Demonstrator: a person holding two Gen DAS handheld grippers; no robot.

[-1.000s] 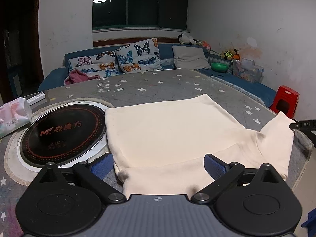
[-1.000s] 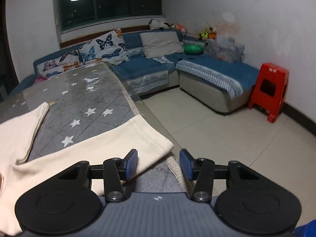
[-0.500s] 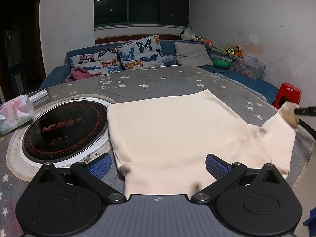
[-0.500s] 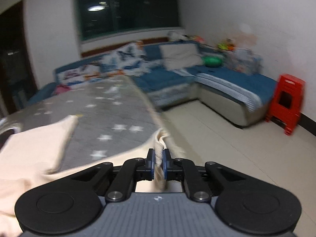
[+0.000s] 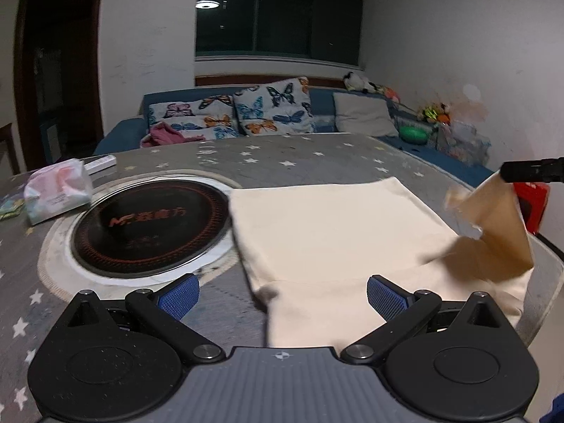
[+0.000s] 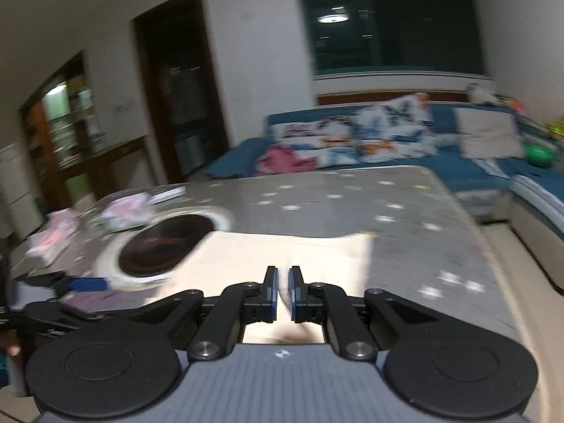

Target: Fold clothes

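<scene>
At frame right, the right gripper, pinched on the sleeve of a cream sweatshirt mid-table, should carry it flat across the body, while the left gripper waits wide apart.

Right tongs clamped sleeve, lifted inward.

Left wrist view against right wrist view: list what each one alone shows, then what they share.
Only the left wrist view shows the left gripper open over the cream garment, and the lifted sleeve. Only the right wrist view shows the right gripper shut on cream cloth, and the dark doorway. Both show the black cooktop, the starred table and the butterfly cushions.
</scene>
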